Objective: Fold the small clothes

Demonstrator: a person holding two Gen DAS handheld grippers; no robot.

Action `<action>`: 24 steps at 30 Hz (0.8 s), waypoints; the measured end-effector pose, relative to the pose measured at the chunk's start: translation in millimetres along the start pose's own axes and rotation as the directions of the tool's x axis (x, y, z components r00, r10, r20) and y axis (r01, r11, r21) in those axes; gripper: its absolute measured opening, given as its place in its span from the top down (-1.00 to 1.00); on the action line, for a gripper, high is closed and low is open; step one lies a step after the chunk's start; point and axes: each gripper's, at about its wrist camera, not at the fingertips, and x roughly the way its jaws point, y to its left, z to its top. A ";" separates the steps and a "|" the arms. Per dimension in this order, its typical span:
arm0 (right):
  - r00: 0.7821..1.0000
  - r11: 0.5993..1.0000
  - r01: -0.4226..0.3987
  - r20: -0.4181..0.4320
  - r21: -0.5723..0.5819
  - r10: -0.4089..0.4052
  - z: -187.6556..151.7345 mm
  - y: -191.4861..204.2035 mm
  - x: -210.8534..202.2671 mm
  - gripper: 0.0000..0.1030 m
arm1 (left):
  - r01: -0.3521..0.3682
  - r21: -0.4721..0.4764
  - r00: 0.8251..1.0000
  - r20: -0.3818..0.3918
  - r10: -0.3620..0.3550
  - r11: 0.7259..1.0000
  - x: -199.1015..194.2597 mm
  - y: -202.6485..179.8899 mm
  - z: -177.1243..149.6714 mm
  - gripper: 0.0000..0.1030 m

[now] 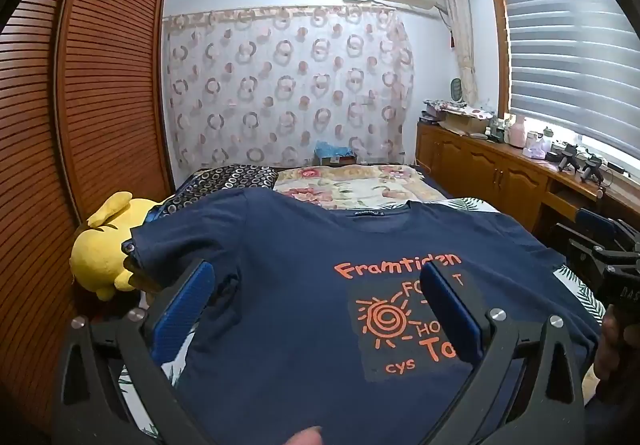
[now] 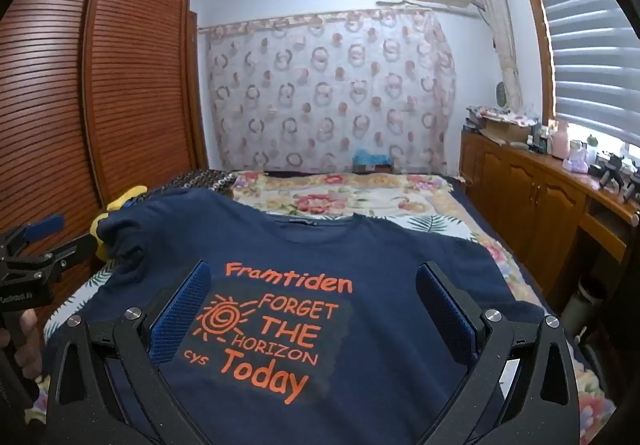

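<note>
A navy T-shirt (image 1: 296,277) (image 2: 360,257) with an orange print lies spread flat, front up, on the bed, its collar toward the far end. My left gripper (image 1: 316,277) hovers above the shirt's left half, jaws wide apart, nothing between the blue pads. My right gripper (image 2: 314,279) hangs over the printed chest, also wide open and empty. The right gripper's body (image 1: 604,261) shows at the right edge of the left wrist view, and the left gripper's body (image 2: 36,257) at the left edge of the right wrist view. The left sleeve is slightly bunched.
A yellow plush toy (image 1: 102,249) lies at the shirt's left sleeve. A floral quilt (image 2: 352,197) and a dark patterned pillow (image 1: 228,179) sit beyond the collar. A slatted wardrobe (image 1: 96,85) stands left, a wooden cabinet (image 2: 532,189) with clutter right.
</note>
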 end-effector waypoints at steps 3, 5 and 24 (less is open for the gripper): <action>1.000 1.000 0.000 -0.004 0.002 0.000 0.1 -0.1 -0.1 -1.00 | -0.005 0.007 1.000 -0.006 0.005 1.000 -0.3 0.1 0.0 -1.00; 1.000 1.000 -0.002 0.000 0.002 0.002 0.0 -0.1 -0.2 -1.00 | -0.009 0.007 1.000 -0.006 0.009 1.000 1.1 -2.9 -1.3 -1.00; 1.000 1.000 0.002 0.002 0.000 -0.002 -1.1 1.0 0.8 -1.00 | -0.009 0.008 1.000 -0.019 0.009 1.000 4.9 2.5 -2.9 -1.00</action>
